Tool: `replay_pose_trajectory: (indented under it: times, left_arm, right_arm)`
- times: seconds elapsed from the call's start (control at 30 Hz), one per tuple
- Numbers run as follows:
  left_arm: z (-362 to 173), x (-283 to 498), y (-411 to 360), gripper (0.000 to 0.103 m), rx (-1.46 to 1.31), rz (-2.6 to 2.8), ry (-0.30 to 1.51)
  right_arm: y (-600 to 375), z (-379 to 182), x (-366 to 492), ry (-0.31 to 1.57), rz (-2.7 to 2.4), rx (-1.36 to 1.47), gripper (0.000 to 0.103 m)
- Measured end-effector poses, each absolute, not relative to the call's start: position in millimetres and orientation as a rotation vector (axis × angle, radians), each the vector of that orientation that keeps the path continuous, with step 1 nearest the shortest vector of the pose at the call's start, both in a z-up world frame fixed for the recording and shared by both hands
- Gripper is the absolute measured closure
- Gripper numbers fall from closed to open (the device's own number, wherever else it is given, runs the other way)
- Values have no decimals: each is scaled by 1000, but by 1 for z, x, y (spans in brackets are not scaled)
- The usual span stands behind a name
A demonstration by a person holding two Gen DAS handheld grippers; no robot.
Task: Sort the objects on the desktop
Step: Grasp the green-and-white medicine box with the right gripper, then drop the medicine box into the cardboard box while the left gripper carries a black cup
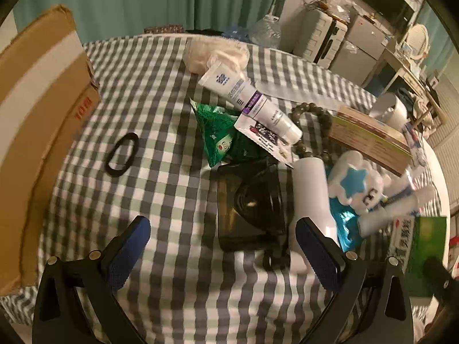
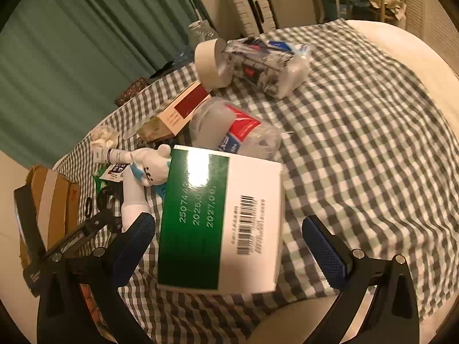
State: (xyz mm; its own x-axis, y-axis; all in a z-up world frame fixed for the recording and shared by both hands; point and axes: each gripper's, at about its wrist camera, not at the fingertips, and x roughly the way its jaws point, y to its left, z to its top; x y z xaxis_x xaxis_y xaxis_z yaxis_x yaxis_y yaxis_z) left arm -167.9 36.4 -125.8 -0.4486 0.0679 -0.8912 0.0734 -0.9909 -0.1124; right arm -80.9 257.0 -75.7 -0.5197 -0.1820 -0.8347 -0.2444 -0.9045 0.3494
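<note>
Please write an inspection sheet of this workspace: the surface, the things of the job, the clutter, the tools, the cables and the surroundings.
Surface: checked tablecloth, wrinkled, crowded on one side.
Job's things: green-and-white box between the right tool's fingers; black camera ahead of the left tool; white tube lying over a green packet; black hair tie lying apart; tape roll standing on edge.
Clutter: cardboard box at the table edge; bead bracelet.
Tools: left tool open, holding nothing; right tool open, box not gripped.
Cables: loose wires by the wall.
Surroundings: green curtain, white suitcase.
</note>
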Motion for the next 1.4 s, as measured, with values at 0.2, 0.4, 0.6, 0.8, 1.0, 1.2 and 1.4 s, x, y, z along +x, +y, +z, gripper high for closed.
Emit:
replay_pose_trajectory:
  times: [0.2, 0.4, 0.6, 0.8, 1.0, 1.2, 1.4]
  left_arm:
    - [-140, -181, 34, 8, 1653, -2647, 221]
    - [-139, -178, 34, 59, 1675, -2680, 184]
    - [-126, -161, 27, 59, 1641, -2709, 169]
    - [-95, -141, 13, 60, 1589, -2741, 258]
    - [-59, -112, -2, 60, 1511, -2791, 293]
    - [-23, -98, -11, 60, 1397, -2837, 317]
    - [29, -79, -35, 60, 1242, -2893, 349]
  right_arm:
    - [253, -91, -91, 676, 2619, -1583, 8]
    - [245, -93, -91, 687, 2676, -1605, 22]
    - [245, -82, -79, 679, 2710, -1572, 23]
    - [245, -72, -65, 755, 2727, -1577, 23]
    - [236, -42, -44, 753, 2789, -1507, 23]
    - [220, -4, -22, 697, 2877, -1426, 23]
    - [200, 31, -3, 631, 2944, -1373, 23]
